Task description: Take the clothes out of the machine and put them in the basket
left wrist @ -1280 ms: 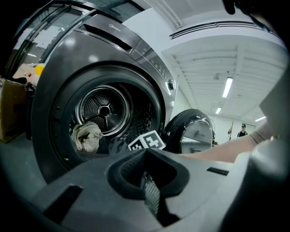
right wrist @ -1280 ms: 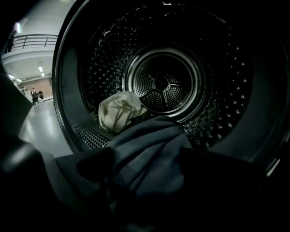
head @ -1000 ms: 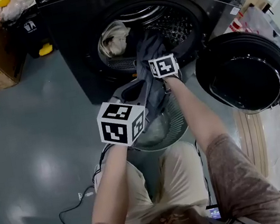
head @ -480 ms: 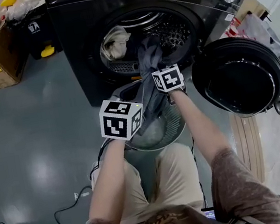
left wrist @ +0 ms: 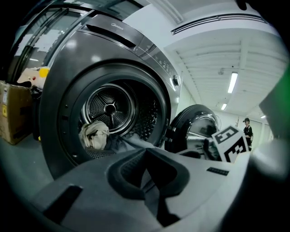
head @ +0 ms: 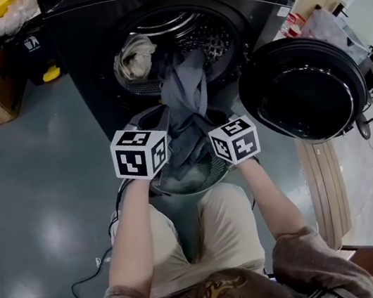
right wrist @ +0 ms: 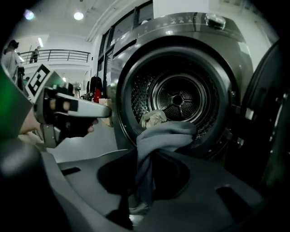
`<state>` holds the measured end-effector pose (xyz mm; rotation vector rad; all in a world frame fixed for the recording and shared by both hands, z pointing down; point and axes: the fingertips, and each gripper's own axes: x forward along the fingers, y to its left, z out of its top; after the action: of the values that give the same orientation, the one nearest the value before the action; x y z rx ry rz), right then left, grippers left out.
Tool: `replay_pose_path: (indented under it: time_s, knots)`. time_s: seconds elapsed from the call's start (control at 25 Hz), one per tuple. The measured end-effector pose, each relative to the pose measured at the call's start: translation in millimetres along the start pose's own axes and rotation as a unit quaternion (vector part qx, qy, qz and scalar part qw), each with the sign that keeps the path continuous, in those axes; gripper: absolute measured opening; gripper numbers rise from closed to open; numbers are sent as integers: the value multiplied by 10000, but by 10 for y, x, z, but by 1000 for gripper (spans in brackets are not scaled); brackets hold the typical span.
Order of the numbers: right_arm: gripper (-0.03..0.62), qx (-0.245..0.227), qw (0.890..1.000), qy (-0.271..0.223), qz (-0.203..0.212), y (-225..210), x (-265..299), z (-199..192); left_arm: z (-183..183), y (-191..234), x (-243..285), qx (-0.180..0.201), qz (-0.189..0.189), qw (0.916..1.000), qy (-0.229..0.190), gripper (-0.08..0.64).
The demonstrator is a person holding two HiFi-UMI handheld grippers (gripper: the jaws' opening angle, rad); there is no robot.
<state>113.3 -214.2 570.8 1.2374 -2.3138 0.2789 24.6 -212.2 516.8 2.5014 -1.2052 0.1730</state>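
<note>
Pinching the grey garment (head: 186,87), the right gripper (right wrist: 139,188) has its jaws clamped on the cloth, which stretches from the mouth of the machine's drum (head: 219,28) down over the basket (head: 212,172). The left gripper (left wrist: 149,181) hovers alongside, jaws drawn together. A beige cloth (head: 132,53) lies inside the drum.

We look down on a dim, bluish scene. Soft glare patches sit on the floor (head: 48,237) at eight o'clock; the machine (head: 86,84) front is nearly black. Both gripper views bend strongly toward dark, vignetted edges. Ceiling lights (left wrist: 232,82) flare at two o'clock in the left one, and near foregrounds are blurred.
</note>
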Motion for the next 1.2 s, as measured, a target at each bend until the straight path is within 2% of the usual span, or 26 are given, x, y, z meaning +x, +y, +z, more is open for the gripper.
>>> replay_pose_path:
  time_s: [0.16, 0.32, 0.52, 0.72, 0.8, 0.92, 1.2]
  knots:
    - [80, 144, 9994, -125, 275, 245, -347, -67, -37, -23, -15, -45, 73, 10000, 29, 5]
    - [80, 53, 9984, -112, 557, 348, -629, -106, 120, -269, -97, -157, -8, 9997, -196, 5]
    - [80, -111, 9967, -93, 800, 408, -866, -67, 139, -486, -245, 80, 134, 9996, -255, 5]
    - [83, -386, 9955, -42, 864, 422, -833, -139, 101, -409, -282, -189, 223, 9993, -231, 5]
    - [122, -517, 9966, 74, 631, 332, -714, -217, 96, -352, -272, -215, 271, 9992, -210, 5]
    - [240, -335, 9986, 173, 366, 230, -541, -293, 87, -283, -268, -214, 341, 9990, -181, 5]
    - [335, 288, 9992, -279, 54, -79, -122, -89, 63, -224, -179, -171, 362, 9991, -102, 5]
